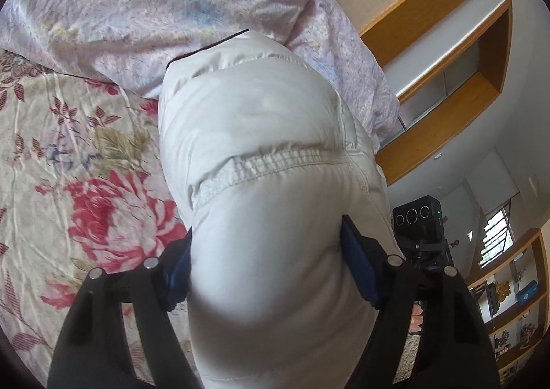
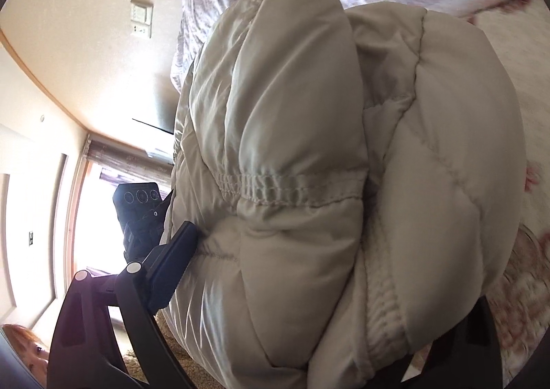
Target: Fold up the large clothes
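Floral bedsheet (image 1: 68, 155) underlies puffy jacket (image 1: 261, 155), lengthwise away from left tool (image 1: 264, 272).

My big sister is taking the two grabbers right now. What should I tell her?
Left gripper: shut on the puffy jacket, padded bulk squeezed between its blue pads.
Right gripper: also shut on the puffy jacket; only one finger shows, the other is hidden behind the padding.
The jacket is bunched up and lifted over the floral bedsheet, with the lilac quilt behind it.
Done: both ends gripped, the jacket looks doubled over.
Left: lay it down flat on the bed, tidy the fold, let go.
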Tool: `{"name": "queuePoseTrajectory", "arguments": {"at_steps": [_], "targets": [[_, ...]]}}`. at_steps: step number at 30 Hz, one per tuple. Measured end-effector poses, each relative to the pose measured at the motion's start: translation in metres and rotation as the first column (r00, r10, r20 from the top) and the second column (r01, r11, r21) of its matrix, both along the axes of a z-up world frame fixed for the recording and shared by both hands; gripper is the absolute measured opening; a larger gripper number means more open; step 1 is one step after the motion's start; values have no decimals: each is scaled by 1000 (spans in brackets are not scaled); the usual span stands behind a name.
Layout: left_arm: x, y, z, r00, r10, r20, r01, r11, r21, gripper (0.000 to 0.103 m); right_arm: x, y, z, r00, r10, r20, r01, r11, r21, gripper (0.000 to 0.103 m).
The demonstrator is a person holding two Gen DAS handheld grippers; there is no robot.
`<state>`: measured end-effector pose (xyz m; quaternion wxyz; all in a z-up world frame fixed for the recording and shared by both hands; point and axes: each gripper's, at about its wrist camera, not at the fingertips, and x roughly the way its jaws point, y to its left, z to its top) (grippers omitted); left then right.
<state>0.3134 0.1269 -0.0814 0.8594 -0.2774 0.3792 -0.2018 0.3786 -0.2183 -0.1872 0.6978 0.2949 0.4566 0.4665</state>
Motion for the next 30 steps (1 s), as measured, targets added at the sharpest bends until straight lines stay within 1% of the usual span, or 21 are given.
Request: {"name": "queuePoseTrajectory", "arguments": {"at_steps": [5, 8, 10, 11, 12, 16, 19, 20, 22, 24, 26, 29, 30], "targets": [[3, 27, -6, 998, 59, 1, -59, 998, 17, 75, 20, 37, -5, 1000, 26, -5, -26, 999, -27, 93], [7, 36, -16, 997, 82, -5, -82, 995, 51, 75, 32, 47, -16, 1000, -5, -27, 3, 998, -58, 93], [10, 39, -24, 996, 92, -18, -91, 994, 60, 77, 40, 47, -31, 997, -31, -72, 28, 999, -42, 93], [11, 38, -26, 996, 90, -12, -89, 994, 69, 77, 42, 44, -36, 996, -37, -85, 35, 999, -29, 93], [13, 38, -27, 996, 89, -7, -88, 993, 83, 78, 41, 42, -40, 993, -56, -105, 52, 998, -35, 93], [18, 39, -31, 995, 99, -9, -98, 989, 107, 85, 37, 33, -44, 990, -83, -114, 79, 996, -40, 94], [18, 40, -29, 993, 114, -15, -111, 984, 138, 89, 31, 17, -38, 986, -119, -113, 112, 992, -64, 96], [16, 38, -26, 992, 124, -13, -120, 979, 166, 90, 32, 11, -33, 984, -139, -115, 132, 989, -71, 96], [11, 33, -19, 989, 145, 2, -141, 963, 229, 94, 21, 9, -25, 976, -186, -116, 177, 981, -81, 97], [9, 30, -13, 987, 163, 11, -159, 948, 275, 96, 16, -6, -20, 966, -234, -110, 225, 970, -95, 97], [6, 29, -8, 985, 174, 19, -172, 939, 299, 96, 9, -24, -10, 951, -299, -77, 288, 950, -123, 97], [0, 28, 0, 981, 193, 33, -192, 923, 334, 96, -9, -49, 19, 917, -398, 27, 397, 903, -166, 97], [-3, 28, 3, 979, 200, 40, -202, 915, 349, 97, -16, -52, 28, 907, -417, 61, 421, 890, -175, 97]]}}
